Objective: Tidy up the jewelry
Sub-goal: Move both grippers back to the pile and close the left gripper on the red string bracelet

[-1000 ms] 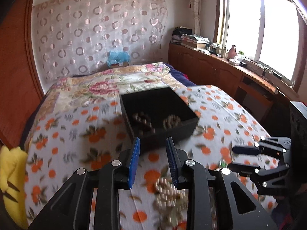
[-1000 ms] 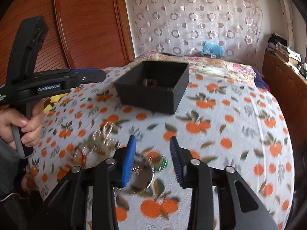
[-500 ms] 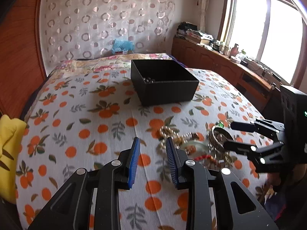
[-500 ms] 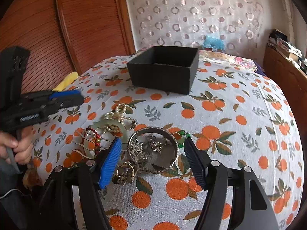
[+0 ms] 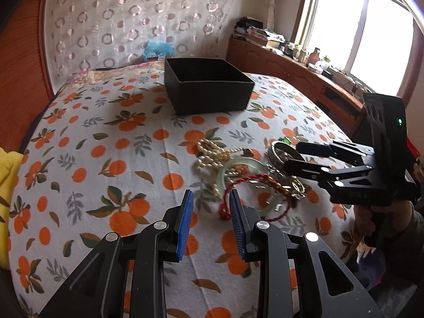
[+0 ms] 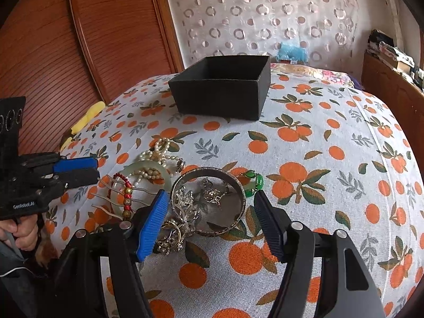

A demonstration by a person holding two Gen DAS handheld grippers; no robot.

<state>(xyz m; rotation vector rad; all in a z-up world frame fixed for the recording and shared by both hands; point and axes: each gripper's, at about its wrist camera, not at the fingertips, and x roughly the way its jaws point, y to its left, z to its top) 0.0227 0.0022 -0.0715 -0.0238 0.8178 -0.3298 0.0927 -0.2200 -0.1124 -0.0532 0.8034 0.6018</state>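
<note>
A pile of jewelry lies on the orange-print bedspread: a pearl necklace (image 5: 212, 153), a pale green jade bangle (image 5: 245, 168), a red beaded cord bracelet (image 5: 254, 180), a silver bangle (image 6: 209, 201), a green stone piece (image 6: 255, 182) and metal brooches (image 6: 172, 235). A black open box (image 5: 209, 90) stands farther back on the bed; it also shows in the right wrist view (image 6: 222, 90). My left gripper (image 5: 210, 220) is open and empty, just short of the red cord. My right gripper (image 6: 210, 222) is open wide, its jaws on either side of the silver bangle.
A wooden headboard (image 6: 53, 39) and a patterned curtain (image 5: 132, 21) are behind the bed. A yellow cloth (image 5: 8, 185) lies at the left edge. A wooden sideboard (image 5: 304, 79) with clutter runs under the window on the right.
Both grippers have come down and back from the black box to the jewelry pile. The right gripper's jaws have opened wider and now flank the silver bangle.
</note>
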